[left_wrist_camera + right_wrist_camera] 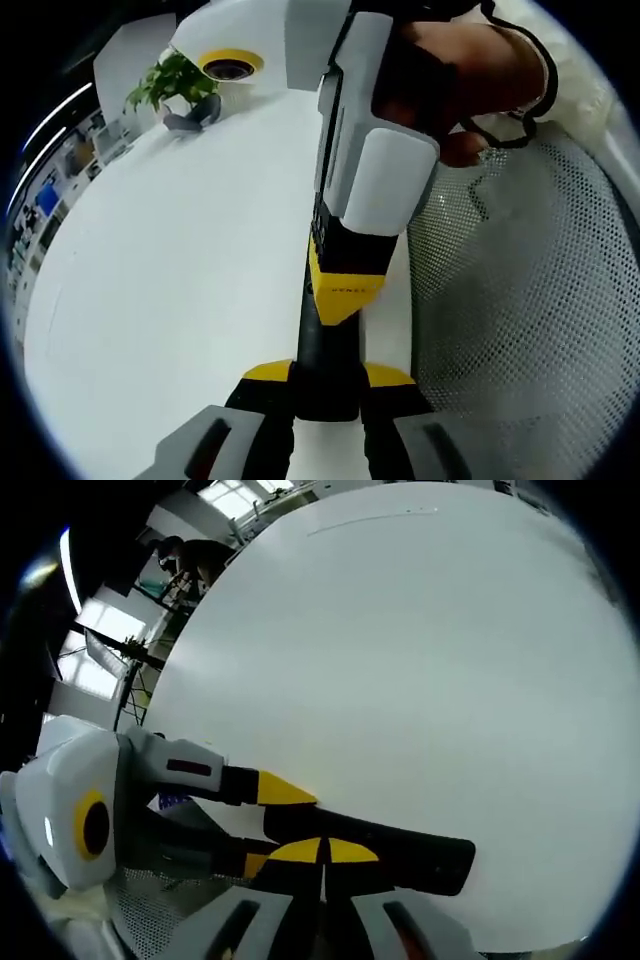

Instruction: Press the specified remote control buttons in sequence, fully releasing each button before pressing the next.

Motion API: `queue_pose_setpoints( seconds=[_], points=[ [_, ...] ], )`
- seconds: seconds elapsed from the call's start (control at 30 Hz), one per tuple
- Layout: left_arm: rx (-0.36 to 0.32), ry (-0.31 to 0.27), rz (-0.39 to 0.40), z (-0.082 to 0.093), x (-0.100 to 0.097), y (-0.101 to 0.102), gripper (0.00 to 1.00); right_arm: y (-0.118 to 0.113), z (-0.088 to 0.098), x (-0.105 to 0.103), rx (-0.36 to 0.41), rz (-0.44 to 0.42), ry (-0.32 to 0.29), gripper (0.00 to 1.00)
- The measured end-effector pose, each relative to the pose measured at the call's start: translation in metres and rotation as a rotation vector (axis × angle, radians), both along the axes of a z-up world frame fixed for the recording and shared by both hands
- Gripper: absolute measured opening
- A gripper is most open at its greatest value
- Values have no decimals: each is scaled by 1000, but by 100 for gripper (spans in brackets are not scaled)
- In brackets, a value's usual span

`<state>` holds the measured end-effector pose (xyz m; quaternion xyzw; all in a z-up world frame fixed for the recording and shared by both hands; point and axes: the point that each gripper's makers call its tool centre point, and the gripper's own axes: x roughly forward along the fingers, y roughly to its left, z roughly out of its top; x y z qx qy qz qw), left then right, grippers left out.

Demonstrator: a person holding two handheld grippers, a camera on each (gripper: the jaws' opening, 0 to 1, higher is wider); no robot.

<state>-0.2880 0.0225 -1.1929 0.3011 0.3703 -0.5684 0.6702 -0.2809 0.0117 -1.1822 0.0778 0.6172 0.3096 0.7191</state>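
Left gripper (pixel 325 415) clamps black remote (pixel 325 350) above white table (pixel 170 300); right gripper (pixel 320 895) jaws closed against remote (pixel 400 855) too.

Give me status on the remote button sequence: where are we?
Done: the remote is gripped, clamped in the left claw over the white table. In hand: the right claw, jaws shut, has its tips against the remote's face, which looks like a press. Left: releasing this press. The buttons are hidden, so I cannot tell how many presses remain.
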Motion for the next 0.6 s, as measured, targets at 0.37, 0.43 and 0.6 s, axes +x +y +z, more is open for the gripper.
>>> queue_pose_setpoints(
  seconds=[0.37,0.43,0.6],
  points=[
    [0,1,-1,0,0,0,24,2,-3,0,-5,20,5,0],
    [1,0,-2,0,0,0,24,2,-3,0,-5,22,5,0],
    [2,-1,-4,0,0,0,24,2,-4,1,0,10,17,0]
  ],
)
